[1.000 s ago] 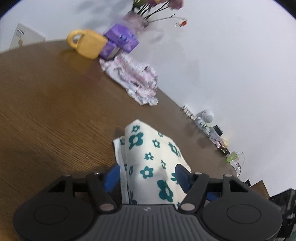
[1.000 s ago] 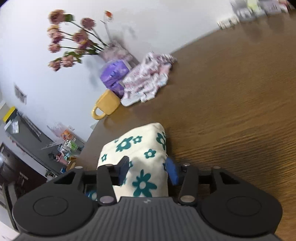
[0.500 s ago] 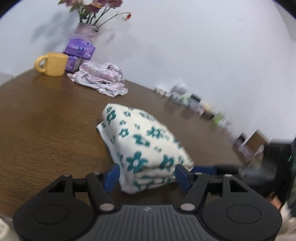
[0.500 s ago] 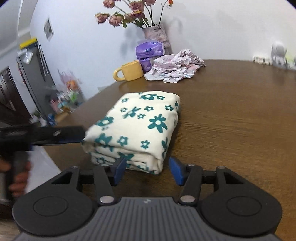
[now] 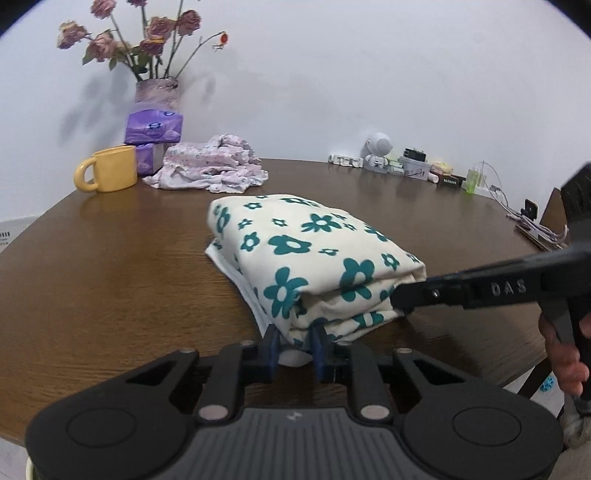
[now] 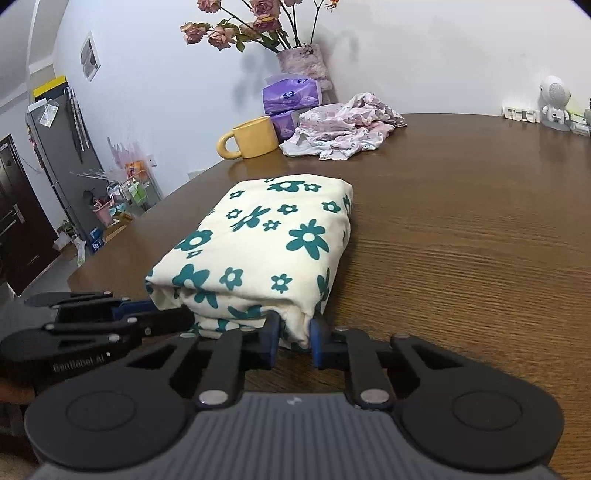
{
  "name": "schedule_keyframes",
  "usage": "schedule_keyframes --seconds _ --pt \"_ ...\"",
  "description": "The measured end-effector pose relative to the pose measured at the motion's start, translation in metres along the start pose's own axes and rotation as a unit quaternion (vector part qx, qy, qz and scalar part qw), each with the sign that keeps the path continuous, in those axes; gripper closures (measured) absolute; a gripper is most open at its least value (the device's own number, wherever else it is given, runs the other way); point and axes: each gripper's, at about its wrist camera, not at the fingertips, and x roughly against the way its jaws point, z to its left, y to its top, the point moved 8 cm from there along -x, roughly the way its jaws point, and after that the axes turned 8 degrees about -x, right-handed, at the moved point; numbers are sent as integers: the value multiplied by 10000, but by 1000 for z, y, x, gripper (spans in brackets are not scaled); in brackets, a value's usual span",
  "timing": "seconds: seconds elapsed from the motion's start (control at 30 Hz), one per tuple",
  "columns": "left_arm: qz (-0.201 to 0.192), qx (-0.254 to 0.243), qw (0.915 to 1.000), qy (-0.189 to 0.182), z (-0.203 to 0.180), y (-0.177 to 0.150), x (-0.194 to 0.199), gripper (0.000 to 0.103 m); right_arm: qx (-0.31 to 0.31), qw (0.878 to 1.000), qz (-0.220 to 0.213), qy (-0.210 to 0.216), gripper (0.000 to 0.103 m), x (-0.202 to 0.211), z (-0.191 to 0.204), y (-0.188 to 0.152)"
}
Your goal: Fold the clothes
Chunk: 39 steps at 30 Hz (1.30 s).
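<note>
A pinkish vase (image 5: 157,90) at the far left of the brown wood-grain counter (image 5: 110,280) holds dried pink roses (image 5: 147,33) on thin stems. Beside it a glossy yellow mug (image 5: 110,168) stands before purple tissue packs (image 5: 153,127) (what the mug holds cannot be seen). A crumpled pale pink printed garment (image 5: 210,166) lies just right of them. Near the front edge sits the folded cream cloth (image 5: 310,258) with teal flowers, a soft, thick rectangular bundle. The left claw (image 5: 294,349) is closing, its blue pads pinching the bundle's near left corner; the right claw (image 6: 293,341) is closing too, narrow on the near right corner.
</note>
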Motion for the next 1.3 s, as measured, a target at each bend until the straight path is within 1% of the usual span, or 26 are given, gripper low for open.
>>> schedule_keyframes --seconds 0.1,0.17,0.23,0.3,0.33,0.37,0.43,0.47,0.5,0.53,0.57,0.63,0.67,0.73,0.77,0.8,0.83,0.87,0.93,1.0,1.07,1.1,1.13,1.2,1.3 --pt "45 -270 9994 -216 -20 5 -8 86 -132 9999 -45 -45 87 -1 -7 5" --pt "58 -507 9977 -440 -39 11 -17 86 -315 9993 -138 -148 87 -2 -19 13" --pt "101 -722 9947 -728 -63 20 -32 85 -503 9980 -241 -313 85 -3 -34 23" --pt "84 -799 9918 -991 -82 29 -47 84 -680 9954 -398 -541 82 -1 -51 34" --pt "93 -791 9907 -1107 -90 33 -53 81 -780 9935 -489 -670 82 0 -60 39" --pt "108 -770 9893 -1231 -97 37 -59 70 -875 9916 -592 -752 82 4 -68 43" --pt "178 -606 9862 -1531 -102 41 -61 55 -1101 9866 -812 -892 81 18 -85 48" --pt "176 -546 9848 -1638 -101 41 -56 50 -1217 9835 -934 -959 80 26 -92 50" --pt "146 -493 9842 -1696 -94 40 -49 50 -1281 9821 -1002 -952 77 33 -96 50" --pt "96 -443 9849 -1674 -85 39 -41 49 -1345 9806 -1071 -944 73 40 -100 49" --pt "44 -384 9858 -1635 -75 37 -32 47 -1405 9791 -1136 -933 71 48 -104 49" --pt "-78 -159 9904 -1373 -43 35 -15 47 -1253 9835 -1076 -736 68 56 -93 42" --pt "-134 -67 9928 -1190 -27 35 -7 42 -1175 9855 -1044 -635 67 60 -88 38" --pt "-231 -12 9970 -741 2 36 -1 32 -915 9916 -865 -290 66 60 -67 29" --pt "-270 4 9982 -534 15 36 1 32 -799 9936 -788 -122 65 58 -57 25" --pt "-257 -39 9988 -419 24 38 -3 32 -683 9951 -711 43 63 56 -47 21" --pt "-241 -79 9991 -333 31 40 -7 32 -569 9961 -656 120 61 50 -38 20" --pt "-207 -106 9989 -397 34 42 -14 32 -456 9970 -601 194 61 44 -29 18" --pt "-144 -169 9984 -528 39 45 -28 33 -340 9977 -574 109 61 31 -20 18" --pt "-113 -381 9974 -596 39 47 -39 35 -362 9978 -546 60 62 19 -18 19" --pt "-94 -599 9959 -666 36 48 -46 52 -464 9975 -538 56 77 13 -18 21" --pt "-98 -701 9947 -739 33 48 -48 60 -530 9970 -546 111 88 11 -20 22" --pt "-119 -800 9930 -856 29 48 -50 69 -637 9963 -565 152 90 11 -23 24" --pt "-206 -1120 9900 -833 21 48 -50 73 -750 9952 -604 174 93 14 -29 28" --pt "-211 -1496 9852 -816 7 43 -50 79 -937 9930 -690 203 93 19 -39 35"
